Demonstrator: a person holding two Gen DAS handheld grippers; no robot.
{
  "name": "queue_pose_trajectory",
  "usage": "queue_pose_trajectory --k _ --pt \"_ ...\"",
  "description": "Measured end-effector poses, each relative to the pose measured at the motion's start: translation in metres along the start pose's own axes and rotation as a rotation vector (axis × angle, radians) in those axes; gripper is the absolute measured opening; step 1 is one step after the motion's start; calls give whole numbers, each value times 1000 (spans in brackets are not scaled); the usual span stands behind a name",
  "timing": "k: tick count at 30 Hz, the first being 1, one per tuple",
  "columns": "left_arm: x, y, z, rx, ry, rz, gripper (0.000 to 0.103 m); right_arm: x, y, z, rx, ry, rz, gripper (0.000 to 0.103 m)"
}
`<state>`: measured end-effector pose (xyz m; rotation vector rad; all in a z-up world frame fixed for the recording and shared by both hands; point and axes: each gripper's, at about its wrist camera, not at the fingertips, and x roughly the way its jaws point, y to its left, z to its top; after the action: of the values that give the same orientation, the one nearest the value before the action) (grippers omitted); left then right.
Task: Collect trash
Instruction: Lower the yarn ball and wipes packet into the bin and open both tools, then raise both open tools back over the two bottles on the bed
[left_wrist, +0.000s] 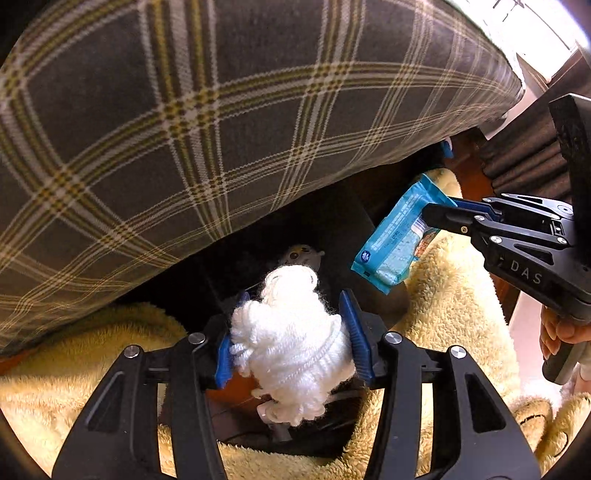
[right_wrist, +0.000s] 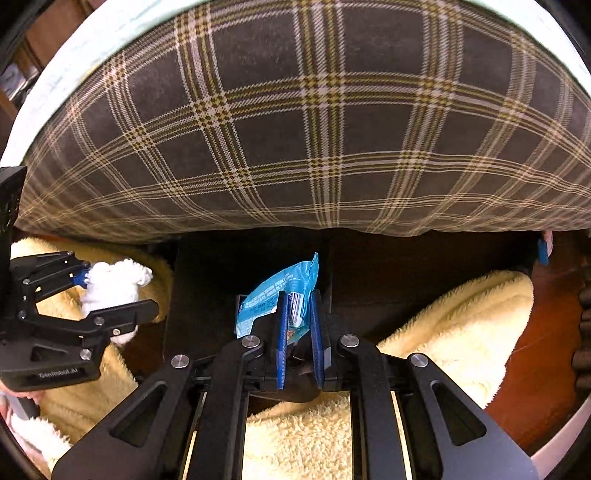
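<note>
My left gripper is shut on a white yarn bundle, held between its blue pads just above a dark opening. It also shows at the left of the right wrist view with the yarn. My right gripper is shut on a blue plastic wrapper, which sticks up and to the left of the pads. In the left wrist view the right gripper comes in from the right, holding the wrapper above the dark opening.
A plaid grey cushion overhangs the scene from above, also in the right wrist view. Fluffy yellow fabric lies on both sides of a dark bin-like container. Reddish wooden floor shows at right.
</note>
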<state>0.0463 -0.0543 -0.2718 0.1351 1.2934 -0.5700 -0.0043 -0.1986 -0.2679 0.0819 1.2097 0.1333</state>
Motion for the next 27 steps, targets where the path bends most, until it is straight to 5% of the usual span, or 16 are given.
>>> queue_pose_trajectory --k 8,10,14,16,22,27 --pt "-4 0 3 0 6 -14 57 -1 1 10 29 3 29 22" --pt "-7 -2 3 7 -6 -9 62 -3 0 12 38 -4 34 43" --pt "-23 -7 4 29 -38 23 72 -14 -4 16 60 -23 39 50" --pt "-35 -9 4 41 -65 41 79 -24 -6 19 70 -43 45 62" --pt "-89 -11 11 41 -171 68 95 -86 -11 37 53 -196 45 94" --pt "-135 -9 25 41 -264 78 95 -142 -4 62 7 -348 45 99"
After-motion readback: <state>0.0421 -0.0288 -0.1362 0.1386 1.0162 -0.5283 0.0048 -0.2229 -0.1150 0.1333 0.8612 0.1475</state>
